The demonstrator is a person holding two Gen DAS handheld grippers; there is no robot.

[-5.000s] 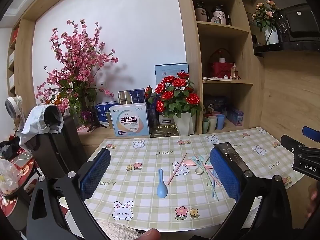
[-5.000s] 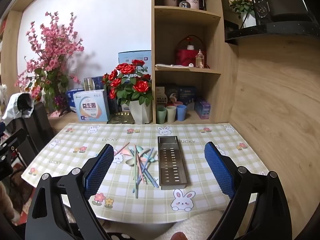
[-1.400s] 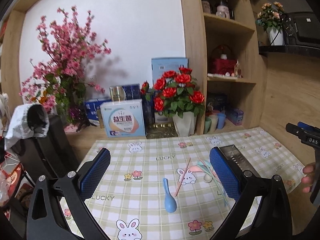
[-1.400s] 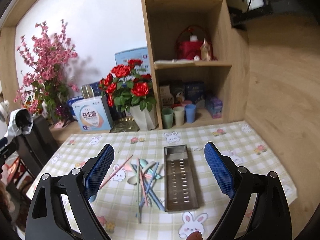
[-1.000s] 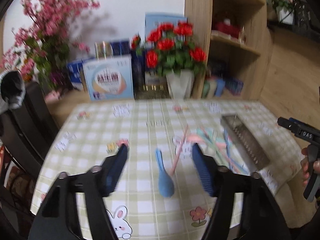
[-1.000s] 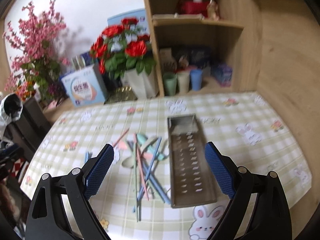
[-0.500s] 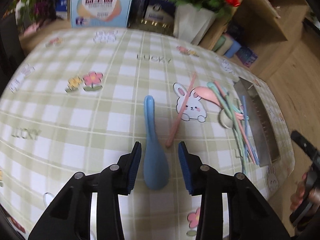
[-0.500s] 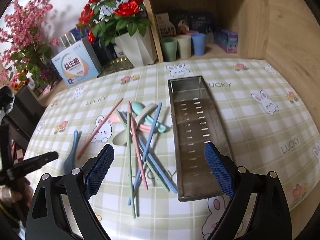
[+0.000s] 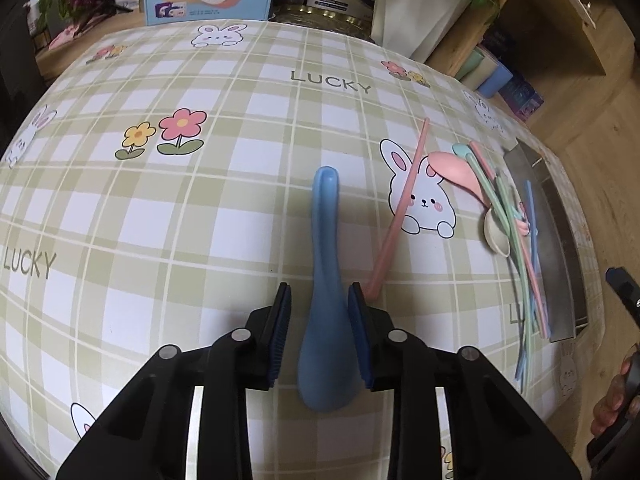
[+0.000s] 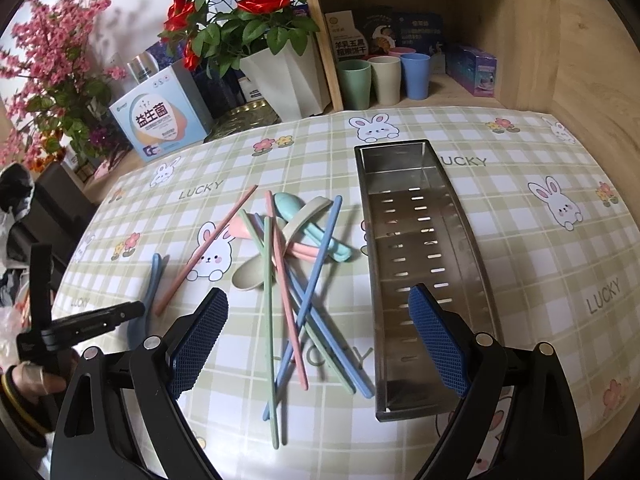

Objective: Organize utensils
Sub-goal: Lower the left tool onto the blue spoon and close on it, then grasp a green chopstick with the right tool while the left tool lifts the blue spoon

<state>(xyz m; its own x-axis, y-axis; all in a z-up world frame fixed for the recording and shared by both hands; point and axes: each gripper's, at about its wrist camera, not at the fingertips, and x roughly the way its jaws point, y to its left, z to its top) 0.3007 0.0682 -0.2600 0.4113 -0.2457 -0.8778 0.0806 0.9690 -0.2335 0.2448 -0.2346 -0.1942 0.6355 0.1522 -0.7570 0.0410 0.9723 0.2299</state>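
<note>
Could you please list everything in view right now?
blue spoon: 1, blue, between the left tongs' pads
pink chopstick: 1, pink, beside the blue spoon
utensil pile: 3 spoons (pink, teal, beige) plus pink, green and blue chopsticks, left of the metal tray
metal tray: 1, silver, empty
cups: at least 3, green, beige, blue, on the shelf
left tongs: black, blue pads, just been closing, spoon between, not clamped
right tongs: same colours, open, above the pile

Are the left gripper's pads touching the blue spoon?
Cannot tell. Left wrist view: the closing left gripper straddles the blue spoon; right pad looks against it, left shows a gap.
</note>
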